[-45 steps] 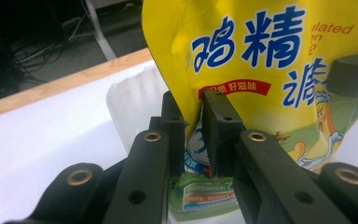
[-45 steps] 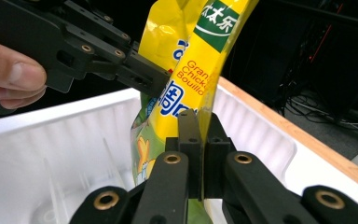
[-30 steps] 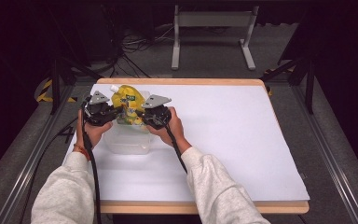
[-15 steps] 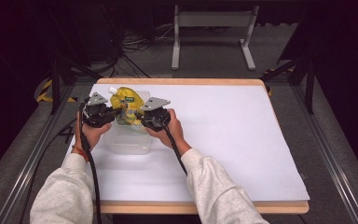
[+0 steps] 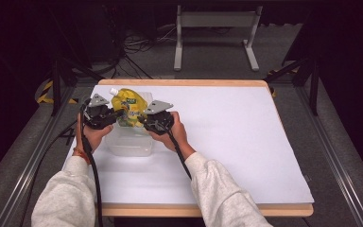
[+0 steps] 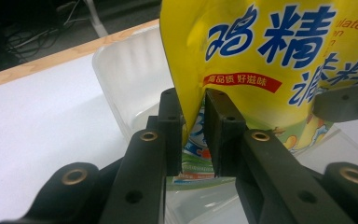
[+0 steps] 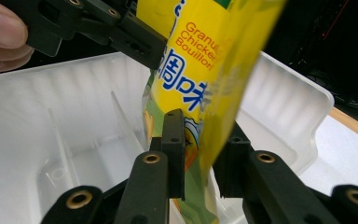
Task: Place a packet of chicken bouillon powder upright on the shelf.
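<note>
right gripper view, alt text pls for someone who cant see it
A yellow pouch of chicken bouillon hangs between the right gripper's two black jaws, over a clear plastic tub. The left gripper holds the pouch higher up.

Over the clear plastic container [image 5: 130, 142], the jaws of both the left gripper [image 5: 116, 114] and the right gripper [image 5: 143, 119] had just been opening, their pads loosening on the yellow chicken bouillon pouch [image 5: 128, 109] that stood between them.
</note>
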Available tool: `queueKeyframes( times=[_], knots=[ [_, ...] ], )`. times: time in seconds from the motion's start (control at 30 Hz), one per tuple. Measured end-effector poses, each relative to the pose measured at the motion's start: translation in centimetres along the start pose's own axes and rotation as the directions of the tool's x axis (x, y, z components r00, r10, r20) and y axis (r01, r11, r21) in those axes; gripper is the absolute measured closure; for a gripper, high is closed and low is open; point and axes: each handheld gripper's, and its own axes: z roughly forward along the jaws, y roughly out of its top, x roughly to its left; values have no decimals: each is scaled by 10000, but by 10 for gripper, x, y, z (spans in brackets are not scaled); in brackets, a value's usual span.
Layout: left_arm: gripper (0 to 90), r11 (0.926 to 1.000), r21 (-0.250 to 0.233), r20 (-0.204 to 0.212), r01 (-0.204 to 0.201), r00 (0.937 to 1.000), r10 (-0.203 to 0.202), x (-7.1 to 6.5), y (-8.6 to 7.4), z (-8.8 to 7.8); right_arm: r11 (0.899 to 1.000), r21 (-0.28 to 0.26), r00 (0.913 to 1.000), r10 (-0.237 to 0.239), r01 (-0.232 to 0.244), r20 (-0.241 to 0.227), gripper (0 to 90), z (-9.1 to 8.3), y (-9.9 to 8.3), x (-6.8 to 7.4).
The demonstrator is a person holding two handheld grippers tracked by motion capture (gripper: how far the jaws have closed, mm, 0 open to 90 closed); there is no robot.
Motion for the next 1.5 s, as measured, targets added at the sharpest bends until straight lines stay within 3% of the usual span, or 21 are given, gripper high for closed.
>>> queueKeyframes(
  times=[0.37, 0.6, 0.73, 0.9, 1.03, 1.27, 1.5],
  knots=[
    [710, 10000, 41, -269, -20, 9996, 21, -3, 2, -3, 10000, 36, 9998, 56, -56, 186, 724, -10, -5, -5],
    [623, 9997, -220, -224, 86, 9997, -91, -7, 3, -13, 9996, 96, 9994, -272, 270, 214, 720, -22, -2, -5],
    [566, 9993, -351, -274, -113, 9996, 104, -12, 5, -23, 9993, 49, 9991, -368, 368, 187, 721, -31, -1, -5],
    [472, 9984, -444, -737, -342, 9968, 308, -20, -1, -29, 9989, -79, 9986, -458, 460, 258, 711, -40, 2, -6],
    [465, 9963, -586, -702, -633, 9958, 591, -25, -8, -34, 9982, -120, 9979, -577, 580, 294, 708, -47, 4, -7],
    [399, 9939, -886, -726, -655, 9956, 591, -30, -15, -47, 9981, -276, 9975, -529, 542, 471, 709, -60, 8, -13],
    [296, 9894, -1187, -657, -831, 9950, 756, -48, -19, -59, 9986, -150, 9965, -504, 515, 665, 709, -72, 6, -21]
  ],
)
